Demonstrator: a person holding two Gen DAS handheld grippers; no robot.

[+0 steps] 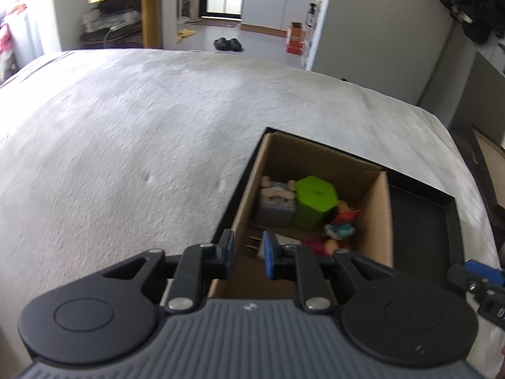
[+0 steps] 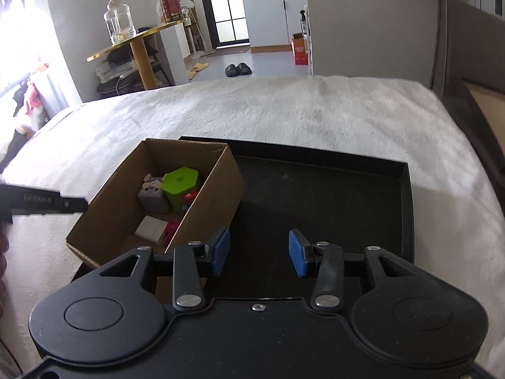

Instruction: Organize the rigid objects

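Your left gripper (image 1: 248, 254) hangs over the near end of the cardboard box (image 1: 383, 221), its blue pads a narrow gap apart, holding nothing. Just ahead of it inside lie a green hexagonal block (image 1: 314, 200), a grey block (image 1: 274, 203) and small toys (blurred). Your right gripper (image 2: 259, 254), parted wider and empty, hovers over the black tray (image 2: 331, 195), with the box to its left.

daylight from left window (image 2: 12, 31) | glare | motion blur | fisheye-bent edges
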